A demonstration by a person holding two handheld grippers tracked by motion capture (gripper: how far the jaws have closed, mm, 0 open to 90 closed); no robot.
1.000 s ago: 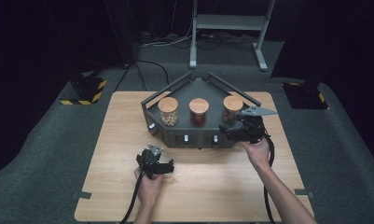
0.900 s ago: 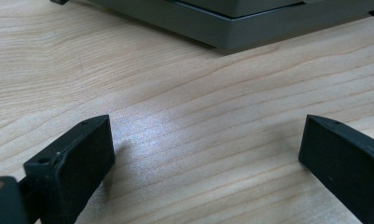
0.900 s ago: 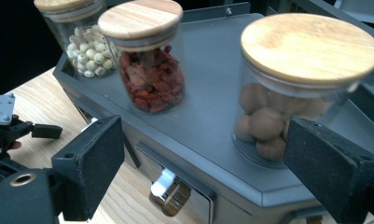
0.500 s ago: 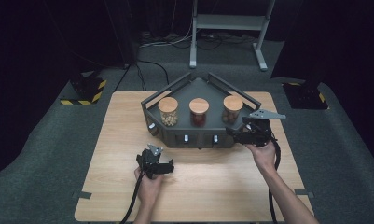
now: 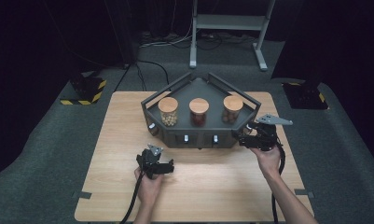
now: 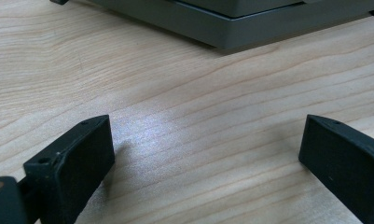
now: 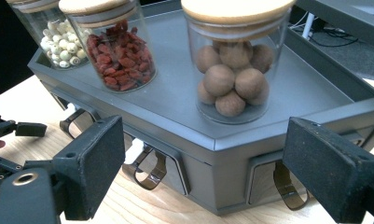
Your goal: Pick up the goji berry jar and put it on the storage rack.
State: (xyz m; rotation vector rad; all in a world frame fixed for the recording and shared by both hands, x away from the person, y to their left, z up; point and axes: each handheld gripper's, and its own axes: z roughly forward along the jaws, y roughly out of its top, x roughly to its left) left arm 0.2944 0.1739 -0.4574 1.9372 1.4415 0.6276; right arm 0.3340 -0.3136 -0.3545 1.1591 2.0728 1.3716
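Observation:
A dark grey angular drawer stand (image 5: 201, 135) sits at the table's middle back. On its top stand three wood-lidded glass jars: pale beads (image 5: 168, 112), red berries (image 5: 198, 112), brown balls (image 5: 232, 110). My right gripper (image 5: 241, 138) is open at the stand's front right corner, its jaws apart from it. In the right gripper view (image 7: 208, 172) the brown-ball jar (image 7: 231, 74) stands straight ahead above a drawer with a curved metal handle (image 7: 287, 191). My left gripper (image 5: 164, 166) lies open on the wood in front of the stand; its view (image 6: 205, 154) has bare tabletop between the jaws.
The wooden table (image 5: 212, 186) has free room in front of the stand and on both sides. More drawer handles (image 7: 147, 173) line the stand's front. A metal frame (image 5: 231, 21) and cables lie on the dark floor behind the table.
My right gripper has drawn back to the right and slightly toward the person, off the stand's front corner. The left gripper has stayed still.

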